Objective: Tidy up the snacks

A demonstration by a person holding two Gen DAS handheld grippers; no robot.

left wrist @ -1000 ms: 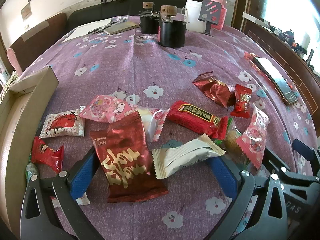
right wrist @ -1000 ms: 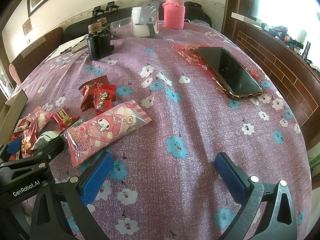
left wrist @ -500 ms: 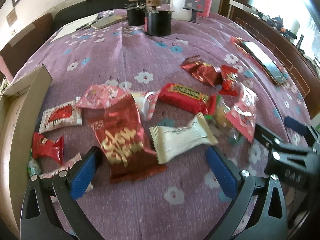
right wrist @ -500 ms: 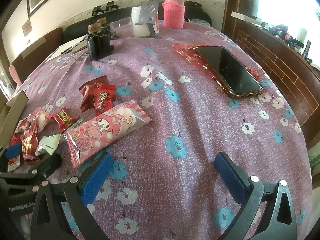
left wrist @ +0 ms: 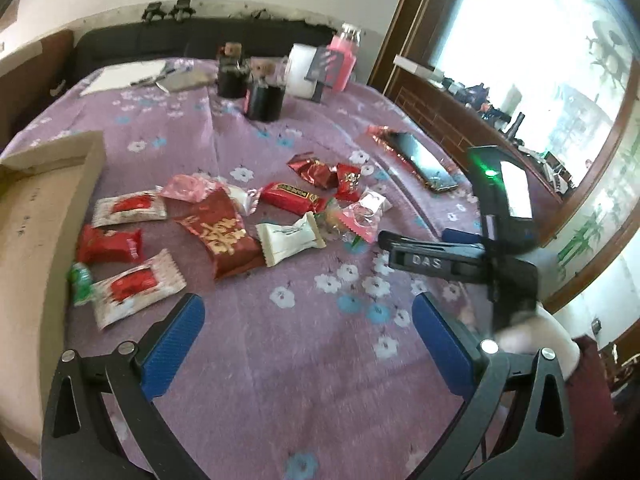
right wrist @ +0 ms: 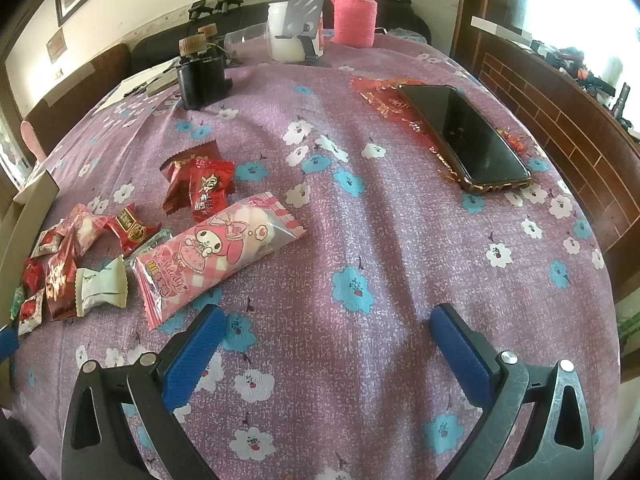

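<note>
Several wrapped snacks lie in a loose heap on the purple flowered tablecloth. In the left wrist view I see a dark red packet with gold lettering (left wrist: 222,234), a white packet (left wrist: 290,238), a red bar (left wrist: 291,197) and white-and-red packets (left wrist: 134,290). A cardboard box (left wrist: 38,216) stands at the left. My left gripper (left wrist: 308,340) is open above bare cloth, in front of the heap. The right gripper's body (left wrist: 436,256) shows beside the heap. In the right wrist view a pink cartoon packet (right wrist: 216,250) lies just ahead of my open right gripper (right wrist: 326,346).
A black phone (right wrist: 464,136) rests on a red wrapper at the right. At the far side stand black jars with cork lids (right wrist: 200,76), a white cup (right wrist: 286,36), a pink-sleeved bottle (right wrist: 354,16) and papers (left wrist: 122,76). A wooden ledge (right wrist: 560,120) borders the right.
My left gripper has pulled back and up from the heap, so the snacks look smaller and farther off. The right gripper has barely moved. Both stay open.
</note>
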